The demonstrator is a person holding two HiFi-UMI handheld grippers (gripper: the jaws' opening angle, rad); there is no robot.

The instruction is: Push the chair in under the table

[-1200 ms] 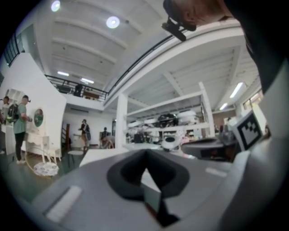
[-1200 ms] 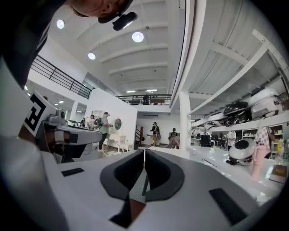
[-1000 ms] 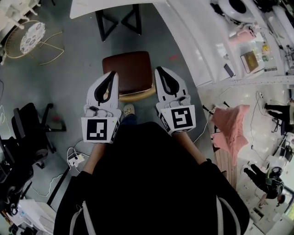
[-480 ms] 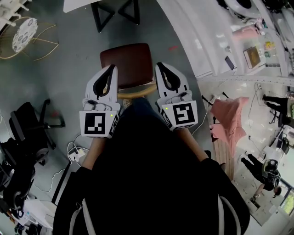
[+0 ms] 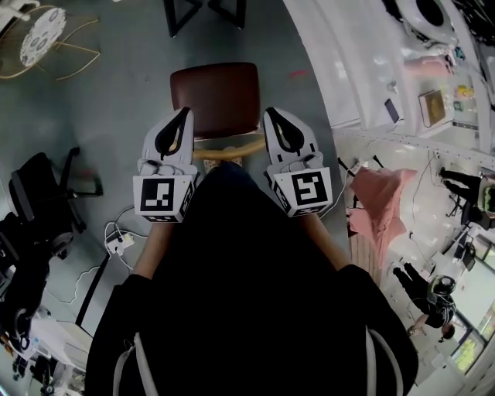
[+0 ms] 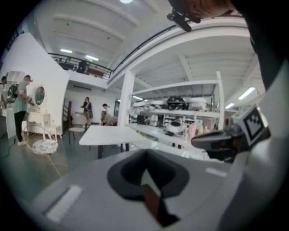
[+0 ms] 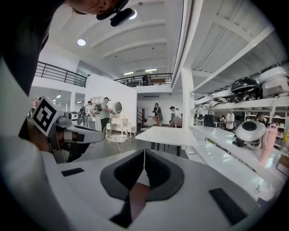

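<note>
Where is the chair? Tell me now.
Head view, upper centre: the chair stands just beyond the left tool and right tool, short of the black table legs at the top edge.

Left gripper (image 5: 186, 114) and right gripper (image 5: 269, 115) lower than before, nearer the chair (image 5: 215, 97) back.

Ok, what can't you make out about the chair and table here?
Chair legs: head view, hidden under its seat.
Table top: head view, cut off by the top edge.
Contact between left gripper, right gripper and chair back: head view, covered by the grippers and the person's torso.
</note>
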